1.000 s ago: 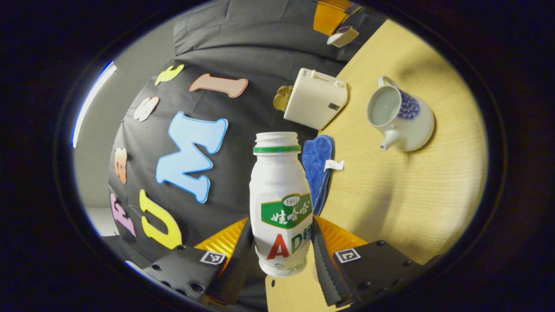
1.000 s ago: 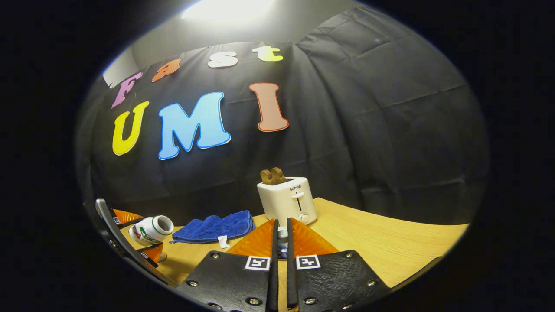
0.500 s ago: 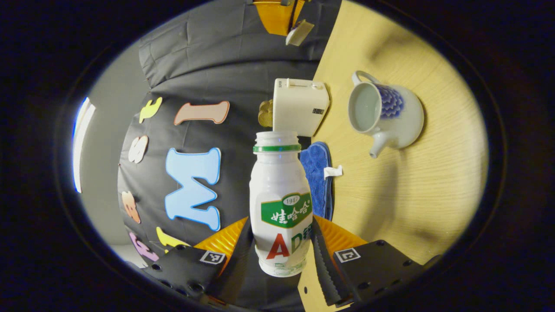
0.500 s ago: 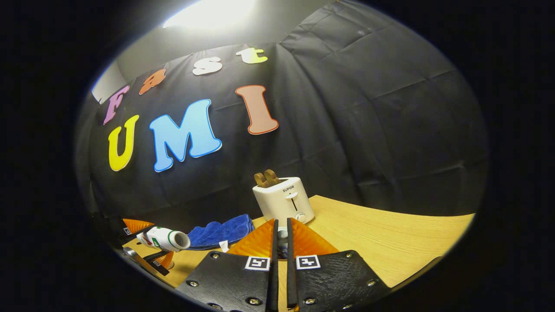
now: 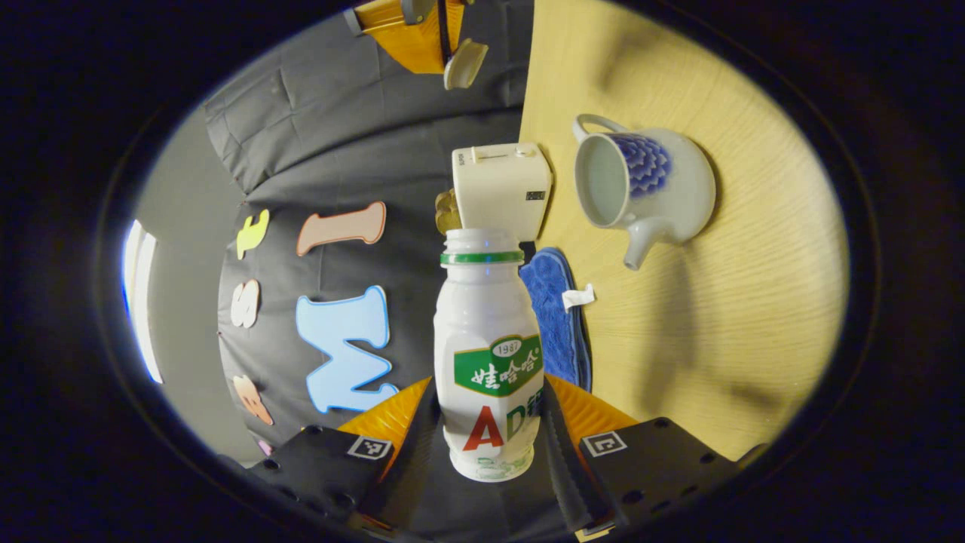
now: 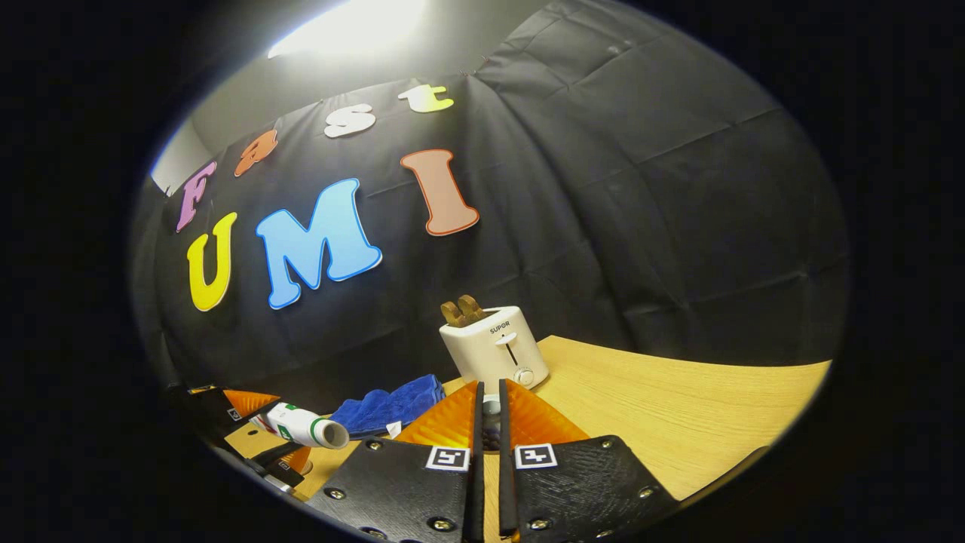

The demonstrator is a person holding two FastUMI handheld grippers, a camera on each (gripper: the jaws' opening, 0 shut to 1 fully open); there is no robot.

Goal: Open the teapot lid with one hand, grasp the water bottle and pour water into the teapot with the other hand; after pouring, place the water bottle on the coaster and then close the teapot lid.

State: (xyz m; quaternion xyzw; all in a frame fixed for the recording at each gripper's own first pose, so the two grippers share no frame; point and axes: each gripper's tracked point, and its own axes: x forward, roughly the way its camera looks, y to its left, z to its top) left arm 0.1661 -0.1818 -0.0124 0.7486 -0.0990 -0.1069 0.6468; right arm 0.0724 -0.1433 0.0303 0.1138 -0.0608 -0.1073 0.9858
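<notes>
A white water bottle (image 5: 486, 354) with a green label and no cap lies nearly on its side, with my left gripper (image 5: 490, 392) shut on its lower body. Its open mouth points toward the toaster. Right of the mouth, the white and blue teapot (image 5: 648, 192) stands on the wooden table (image 5: 724, 317) with its top open. The teapot lid (image 5: 464, 64) hangs above the table, held by my right gripper (image 5: 422, 34). In the right gripper view, my right gripper (image 6: 488, 396) is shut on the lid's knob (image 6: 491, 411). The tilted bottle (image 6: 305, 427) shows at lower left.
A white toaster (image 5: 501, 188) with toast in it stands at the table's back edge by the black wall; it also shows as the toaster (image 6: 494, 351). A blue cloth (image 5: 562, 317) lies beside it, seen too as the cloth (image 6: 388, 405).
My left gripper has tilted the bottle further toward horizontal and carried it nearer the teapot. My right gripper has kept hold of the lid and risen slightly.
</notes>
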